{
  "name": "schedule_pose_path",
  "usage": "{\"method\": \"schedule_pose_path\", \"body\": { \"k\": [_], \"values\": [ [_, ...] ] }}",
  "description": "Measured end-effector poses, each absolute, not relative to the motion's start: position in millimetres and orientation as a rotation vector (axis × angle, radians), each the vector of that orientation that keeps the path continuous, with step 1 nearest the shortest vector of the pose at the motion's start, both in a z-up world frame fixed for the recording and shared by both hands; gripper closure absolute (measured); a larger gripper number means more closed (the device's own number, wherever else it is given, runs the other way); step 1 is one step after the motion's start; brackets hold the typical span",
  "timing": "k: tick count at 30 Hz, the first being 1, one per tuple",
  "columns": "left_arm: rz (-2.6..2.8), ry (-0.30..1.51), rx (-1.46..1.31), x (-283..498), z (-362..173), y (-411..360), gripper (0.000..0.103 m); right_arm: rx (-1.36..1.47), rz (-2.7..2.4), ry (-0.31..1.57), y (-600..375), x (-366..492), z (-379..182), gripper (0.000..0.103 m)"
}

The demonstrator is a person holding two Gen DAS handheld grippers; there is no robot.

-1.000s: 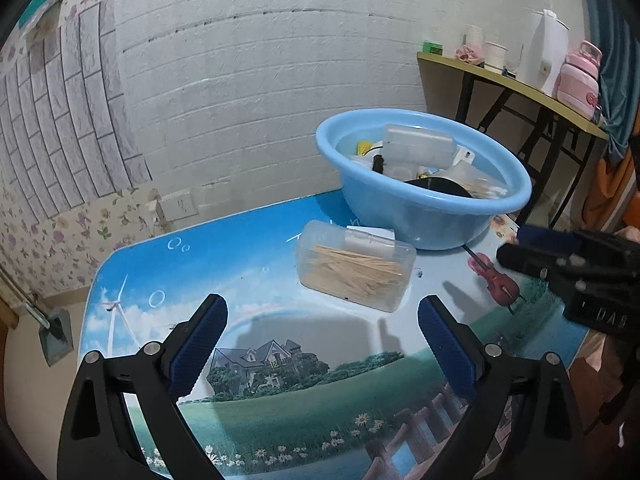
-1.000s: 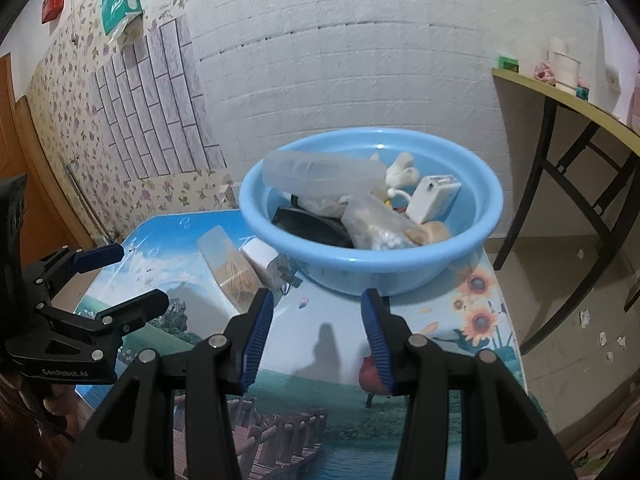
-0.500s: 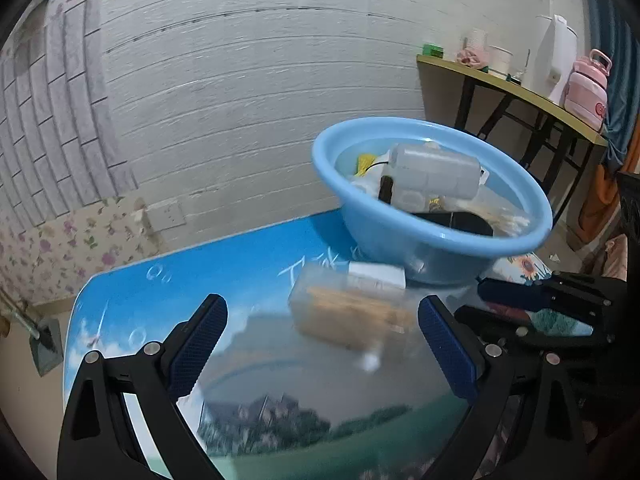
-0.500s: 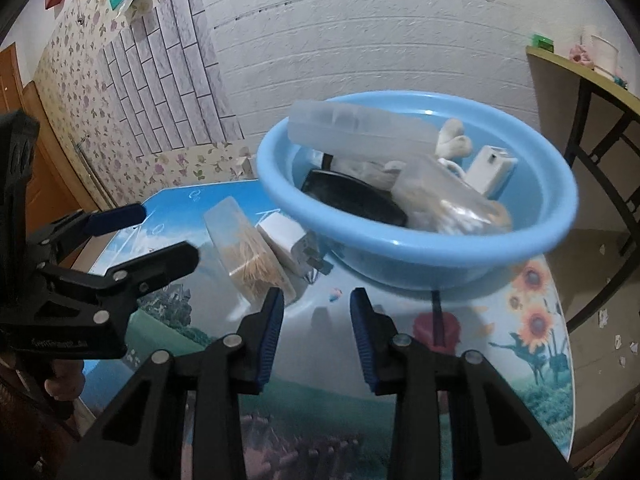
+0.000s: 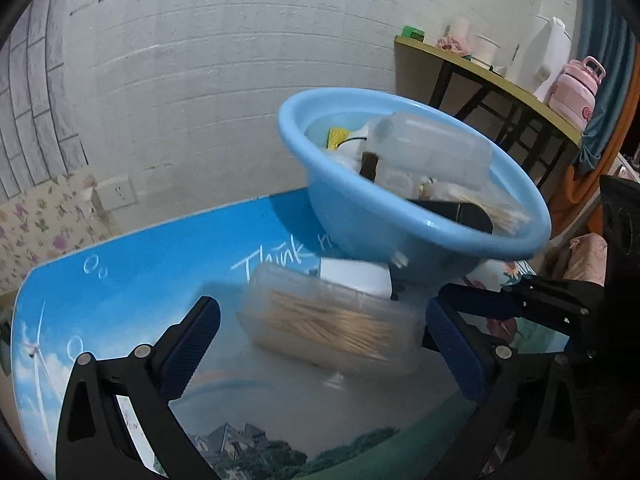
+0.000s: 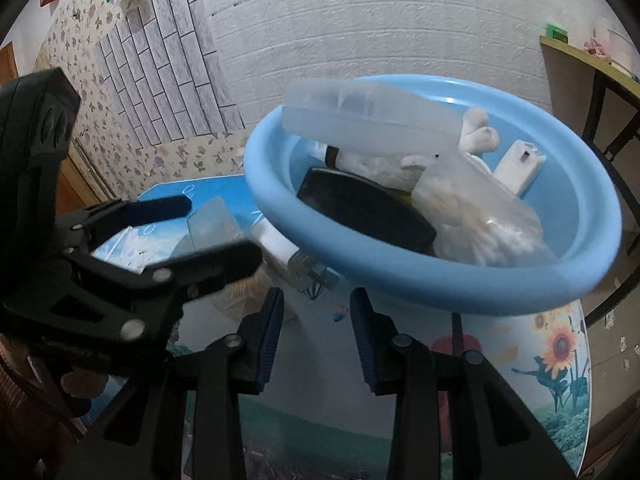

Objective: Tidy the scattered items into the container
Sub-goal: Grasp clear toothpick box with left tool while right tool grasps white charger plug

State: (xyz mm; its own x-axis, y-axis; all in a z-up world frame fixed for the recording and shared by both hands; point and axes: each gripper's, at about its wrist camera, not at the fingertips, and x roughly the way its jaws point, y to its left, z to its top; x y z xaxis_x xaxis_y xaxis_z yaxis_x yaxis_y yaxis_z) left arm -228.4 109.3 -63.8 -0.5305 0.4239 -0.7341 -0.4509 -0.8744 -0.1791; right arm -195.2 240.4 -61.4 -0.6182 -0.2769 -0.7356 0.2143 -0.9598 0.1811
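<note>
A clear box of toothpicks (image 5: 336,324) lies on the picture-printed table (image 5: 160,264), between the wide-open jaws of my left gripper (image 5: 320,344). A white charger (image 5: 356,276) sits just behind the box. The blue basin (image 5: 380,224) stands behind them, holding a clear case (image 5: 432,152), a black object and a bag of swabs. In the right wrist view the basin (image 6: 440,280) fills the middle; my right gripper (image 6: 316,328) is open and empty in front of the charger plug (image 6: 308,270). The left gripper (image 6: 168,240) shows at the left, around the box (image 6: 212,224).
A yellow side table (image 5: 500,76) with a pink bottle (image 5: 576,96), a white kettle and cups stands at the back right. A brick wall with a socket (image 5: 120,192) lies behind the table. The right gripper (image 5: 520,304) reaches in from the right.
Both grippers have moved forward and lower towards the toothpick box and basin. The left jaws now straddle the box. The right gripper has narrowed a little and neared the charger.
</note>
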Motion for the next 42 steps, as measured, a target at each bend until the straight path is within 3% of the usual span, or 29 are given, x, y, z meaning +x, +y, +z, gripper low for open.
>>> {"method": "schedule_pose_path", "body": {
  "k": [9,16,25,32,37,38,41,42],
  "values": [
    [2.340,0.077,-1.117,-203,-63,83,0.000,1.110,-2.435,0.038,198,-185,-60,0.069],
    [2.400,0.104,-1.109,-192,-53,67,0.000,1.050,-2.275,-0.009,181,-179,-58,0.069],
    [2.419,0.025,-1.188,-206,-61,89,0.000,1.120,-2.478,-0.047,208,-176,-64,0.069],
    [2.474,0.026,-1.259,-220,-67,106,0.000,1.205,-2.606,-0.186,236,-186,-73,0.069],
    [2.479,-0.026,-1.339,-233,-80,100,0.002,1.208,-2.605,-0.147,227,-196,-74,0.069],
    [2.467,-0.045,-1.332,-233,-81,98,0.009,1.209,-2.604,-0.137,229,-194,-74,0.069],
    [2.422,-0.087,-1.323,-230,-81,92,0.051,1.208,-2.609,-0.114,230,-195,-73,0.069],
    [2.426,-0.100,-1.318,-229,-80,89,0.055,1.208,-2.612,-0.117,231,-194,-73,0.069]
  ]
}}
